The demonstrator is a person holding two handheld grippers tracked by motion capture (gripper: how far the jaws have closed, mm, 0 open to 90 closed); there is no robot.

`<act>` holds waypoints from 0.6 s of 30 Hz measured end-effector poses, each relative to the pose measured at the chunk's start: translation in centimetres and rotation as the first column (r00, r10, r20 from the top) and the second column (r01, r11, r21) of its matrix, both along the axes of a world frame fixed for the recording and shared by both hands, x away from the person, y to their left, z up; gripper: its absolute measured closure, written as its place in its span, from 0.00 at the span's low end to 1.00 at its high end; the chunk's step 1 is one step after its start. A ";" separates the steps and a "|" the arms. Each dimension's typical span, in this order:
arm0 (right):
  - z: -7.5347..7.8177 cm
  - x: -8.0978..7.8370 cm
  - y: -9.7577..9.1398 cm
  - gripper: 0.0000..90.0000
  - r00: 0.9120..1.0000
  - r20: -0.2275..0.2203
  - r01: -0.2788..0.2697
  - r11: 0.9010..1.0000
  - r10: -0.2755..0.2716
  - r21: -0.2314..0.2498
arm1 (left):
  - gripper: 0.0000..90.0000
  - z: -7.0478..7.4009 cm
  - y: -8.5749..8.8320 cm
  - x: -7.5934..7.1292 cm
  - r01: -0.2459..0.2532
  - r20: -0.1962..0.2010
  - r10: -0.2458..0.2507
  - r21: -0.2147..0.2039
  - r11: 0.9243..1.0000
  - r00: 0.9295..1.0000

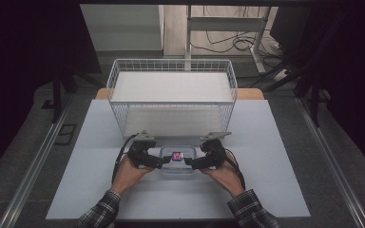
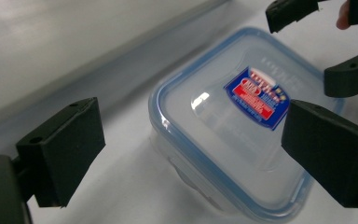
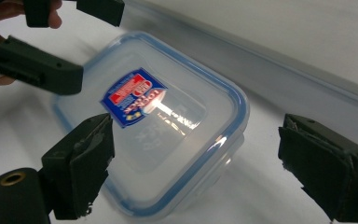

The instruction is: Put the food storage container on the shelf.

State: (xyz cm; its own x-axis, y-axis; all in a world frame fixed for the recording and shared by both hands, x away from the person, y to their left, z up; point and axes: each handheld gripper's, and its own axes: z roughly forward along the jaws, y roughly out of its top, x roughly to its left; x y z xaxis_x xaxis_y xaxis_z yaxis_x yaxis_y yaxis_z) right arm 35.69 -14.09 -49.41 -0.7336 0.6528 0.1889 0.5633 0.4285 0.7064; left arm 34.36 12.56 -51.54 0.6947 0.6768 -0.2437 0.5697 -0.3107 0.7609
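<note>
Flanking a clear lidded food container (image 1: 177, 161) on the white table (image 1: 266, 142), the left gripper (image 1: 158, 162) and right gripper (image 1: 192, 163) both gape. It looks empty, light, rigid and slick; the blue-rimmed lid's edges seem the surest purchase.

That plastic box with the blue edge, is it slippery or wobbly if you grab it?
The plastic box looks smooth and shiny, with light glinting off its lid, so it may slip between hard jaws. It seems stiff, probably keeping its shape. Being low and flat on the table, it likely slides rather than tips.
</note>
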 end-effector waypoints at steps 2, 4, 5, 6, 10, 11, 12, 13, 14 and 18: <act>-0.6 0.4 0.0 0.12 1.000 -0.031 -0.004 1.000 0.004 0.005 | 0.06 -0.4 -0.2 0.1 0.031 -0.023 -0.032 -0.011 0.999 0.999; -1.1 0.7 -0.2 0.12 0.996 -0.084 -0.011 0.999 0.015 0.048 | 0.08 -0.7 -0.3 0.2 0.066 -0.044 -0.068 -0.039 0.997 0.997; -1.3 0.9 -0.3 0.11 0.993 -0.114 -0.017 0.998 0.024 0.066 | 0.07 -0.9 -0.4 0.2 0.080 -0.049 -0.083 -0.051 0.996 0.995; -1.5 0.9 -0.3 0.12 0.992 -0.124 -0.028 0.996 0.037 0.080 | 0.08 -1.0 -0.6 0.2 0.100 -0.067 -0.105 -0.072 0.992 0.992; -1.7 0.7 -0.2 0.16 0.983 -0.169 -0.057 0.994 0.073 0.099 | 0.09 -1.0 -0.6 -0.2 0.103 -0.075 -0.109 -0.070 0.992 0.991; -1.6 0.6 -0.1 0.18 0.983 -0.167 -0.056 0.994 0.071 0.096 | 0.10 -0.9 -0.5 -0.4 0.102 -0.071 -0.106 -0.062 0.993 0.992; -1.5 0.4 -0.2 0.21 0.984 -0.165 -0.057 0.994 0.071 0.093 | 0.13 -0.7 -0.3 -0.7 0.099 -0.066 -0.102 -0.052 0.994 0.993; -1.3 0.2 -0.4 0.25 0.984 -0.160 -0.059 0.994 0.074 0.094 | 0.16 -0.5 -0.1 -1.0 0.095 -0.064 -0.098 -0.053 0.994 0.993; -1.2 0.0 -0.5 0.29 0.984 -0.160 -0.061 0.993 0.076 0.097 | 0.20 -0.5 0.2 -1.3 0.091 -0.069 -0.094 -0.058 0.994 0.993; -0.8 -0.9 -0.8 0.37 0.986 -0.145 -0.073 0.994 0.085 0.086 | 0.32 -0.6 1.1 -2.7 0.072 -0.072 -0.079 -0.099 0.992 0.994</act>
